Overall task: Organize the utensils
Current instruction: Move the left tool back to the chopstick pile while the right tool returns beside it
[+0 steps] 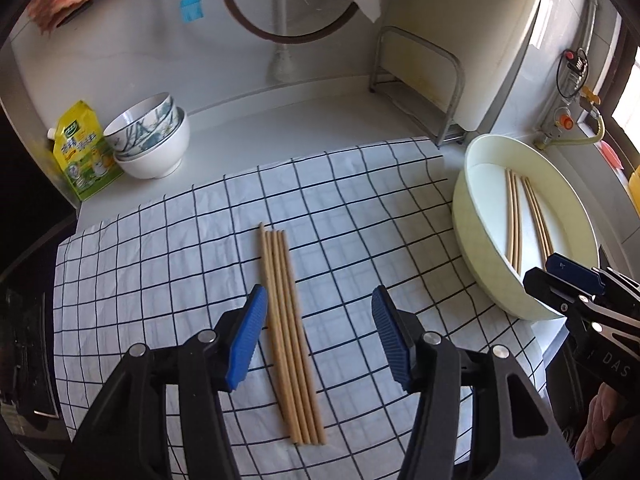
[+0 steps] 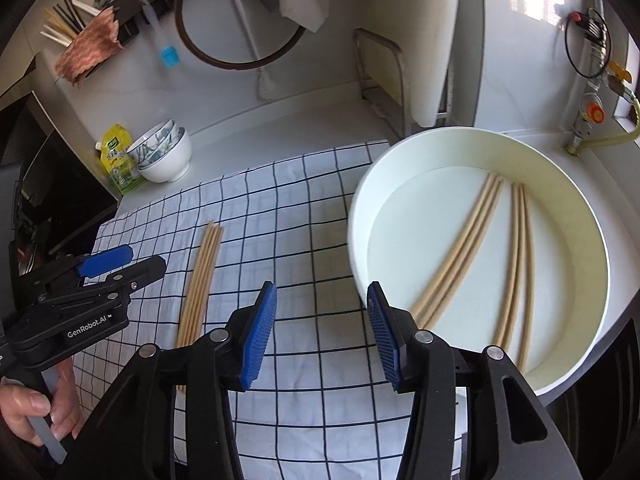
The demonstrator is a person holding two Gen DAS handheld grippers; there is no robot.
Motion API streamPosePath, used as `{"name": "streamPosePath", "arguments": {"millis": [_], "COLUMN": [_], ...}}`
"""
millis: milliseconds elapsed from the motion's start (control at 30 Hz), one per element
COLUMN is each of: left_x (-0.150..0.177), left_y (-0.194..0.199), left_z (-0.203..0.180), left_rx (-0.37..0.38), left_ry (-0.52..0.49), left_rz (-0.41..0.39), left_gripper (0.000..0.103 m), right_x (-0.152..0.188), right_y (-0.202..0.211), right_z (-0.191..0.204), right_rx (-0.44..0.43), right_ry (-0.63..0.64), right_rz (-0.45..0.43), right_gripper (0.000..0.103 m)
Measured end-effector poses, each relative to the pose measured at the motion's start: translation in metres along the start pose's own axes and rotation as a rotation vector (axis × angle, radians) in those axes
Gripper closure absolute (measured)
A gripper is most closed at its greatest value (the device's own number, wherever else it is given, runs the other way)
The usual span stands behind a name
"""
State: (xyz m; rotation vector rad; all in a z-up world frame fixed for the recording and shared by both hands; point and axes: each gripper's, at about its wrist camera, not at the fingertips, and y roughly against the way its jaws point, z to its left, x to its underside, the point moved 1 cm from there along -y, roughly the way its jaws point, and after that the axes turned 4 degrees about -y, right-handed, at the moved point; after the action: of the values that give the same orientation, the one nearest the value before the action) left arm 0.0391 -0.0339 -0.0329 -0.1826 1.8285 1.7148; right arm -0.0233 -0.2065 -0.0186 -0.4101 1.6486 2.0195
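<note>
On checked cloth (image 1: 360, 208), chopsticks (image 1: 289, 332) between spread left gripper (image 1: 319, 312) fingers.

Both wrists overhead, sharing cloth (image 1: 360, 208) (close)

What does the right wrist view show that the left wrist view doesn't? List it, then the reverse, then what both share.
Only the right wrist view: a wall holder of utensils at top left, the person's hand on the left gripper's handle, and the basin's whole floor. Only the left wrist view: an orange-yellow container at the right edge. Both: the chopsticks on the checked cloth, the white basin holding more chopsticks, stacked bowls, and the yellow pouch.
</note>
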Motion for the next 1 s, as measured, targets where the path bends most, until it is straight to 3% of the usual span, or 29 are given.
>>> {"name": "streamPosePath", "arguments": {"millis": [633,800,1000], "left_x": [0.065,0.076,0.085], "left_y": [-0.023,-0.032,-0.042], "left_z": [0.088,0.1,0.11], "left_rx": [-0.047,-0.046,-0.025], "left_ry": [0.185,0.189,0.19], "left_rz": [0.083,0.092,0.108], "left_gripper": [0.042,0.036,0.036], "right_x": [0.027,0.035,0.049], "right_y": [-0.068,-0.091,-0.117], "right_z": [0.095,0.106,0.112], "right_rx": [-0.047,-0.025,0.022], "right_ry": [0.14,0.141,0.13], "right_rz": [0.117,0.143,0.19], "right_gripper": [0.054,0.054,0.054]}}
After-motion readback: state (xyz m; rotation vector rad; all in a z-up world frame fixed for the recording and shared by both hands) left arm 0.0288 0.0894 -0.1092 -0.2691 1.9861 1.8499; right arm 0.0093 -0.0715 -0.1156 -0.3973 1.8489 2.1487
